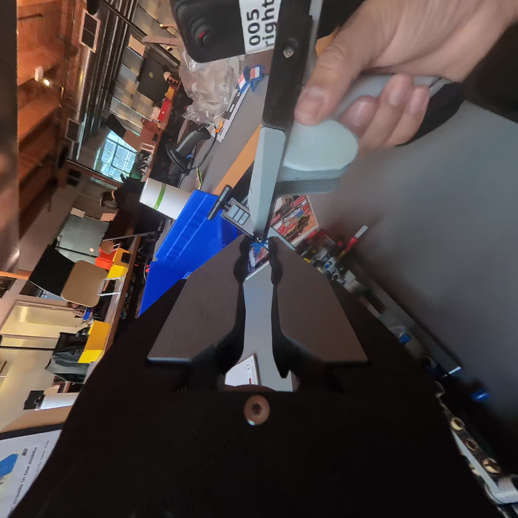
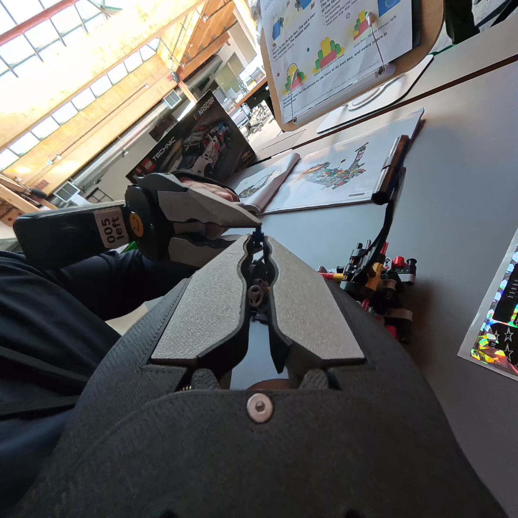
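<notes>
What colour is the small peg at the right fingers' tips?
Dark blue peg; clearest in the right wrist view.

A loft-like workshop: timber roof beams (image 2: pixel 92 92) and skylights (image 2: pixel 42 33) rise above the grey desk (image 2: pixel 462 196), where an open instruction booklet (image 2: pixel 322 179), toy-kit box (image 2: pixel 196 145) and brick parts (image 2: pixel 375 277) lie.

Black ribbed gripper body (image 2: pixel 252 448) w/ 2 grey textured fingers (image 2: pixel 207 302), 1 silver screw (image 2: pixel 259 407), dark navy sleeve (image 2: pixel 56 294).

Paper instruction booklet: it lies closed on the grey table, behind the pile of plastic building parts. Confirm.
Not closed: the paper instruction booklet lies open on the grey table, behind the pile of plastic building parts, as the right wrist view shows.
</notes>
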`<state>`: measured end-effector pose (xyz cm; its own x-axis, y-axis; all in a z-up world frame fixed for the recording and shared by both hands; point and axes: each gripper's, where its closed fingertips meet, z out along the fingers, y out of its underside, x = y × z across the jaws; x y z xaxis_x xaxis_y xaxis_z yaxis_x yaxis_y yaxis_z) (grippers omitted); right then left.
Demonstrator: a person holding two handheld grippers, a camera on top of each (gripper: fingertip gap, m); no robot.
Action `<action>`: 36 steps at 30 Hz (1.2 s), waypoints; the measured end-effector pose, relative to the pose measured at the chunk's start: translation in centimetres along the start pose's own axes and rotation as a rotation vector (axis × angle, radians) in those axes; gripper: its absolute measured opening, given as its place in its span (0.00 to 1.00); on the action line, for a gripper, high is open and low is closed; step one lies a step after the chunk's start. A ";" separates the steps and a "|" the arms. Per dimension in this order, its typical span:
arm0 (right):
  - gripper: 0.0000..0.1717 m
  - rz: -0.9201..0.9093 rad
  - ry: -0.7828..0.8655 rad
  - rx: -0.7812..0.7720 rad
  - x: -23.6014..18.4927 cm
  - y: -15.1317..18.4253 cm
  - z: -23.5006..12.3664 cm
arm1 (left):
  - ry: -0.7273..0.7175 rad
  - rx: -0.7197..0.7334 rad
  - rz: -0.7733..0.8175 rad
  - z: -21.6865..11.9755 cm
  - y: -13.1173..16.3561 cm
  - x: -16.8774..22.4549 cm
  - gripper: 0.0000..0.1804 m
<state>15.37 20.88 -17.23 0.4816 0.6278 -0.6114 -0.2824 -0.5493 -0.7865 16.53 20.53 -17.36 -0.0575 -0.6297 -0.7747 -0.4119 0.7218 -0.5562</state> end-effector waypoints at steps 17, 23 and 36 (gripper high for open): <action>0.02 -0.062 -0.010 0.010 -0.3 0.1 -0.1 | 0.040 0.037 -0.056 -0.2 -0.2 0.1 0.06; 0.02 0.004 -0.010 0.057 0.9 0.2 -0.1 | 0.095 0.063 -0.146 -0.1 0.2 0.3 0.10; 0.01 -0.184 0.193 -0.092 4.4 3.6 0.2 | 0.561 -0.210 -0.528 -1.9 7.2 3.5 0.10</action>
<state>16.26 21.75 -22.80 0.6697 0.6095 -0.4243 -0.1035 -0.4892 -0.8660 11.67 22.99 -23.49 -0.2326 -0.9643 -0.1269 -0.6721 0.2537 -0.6956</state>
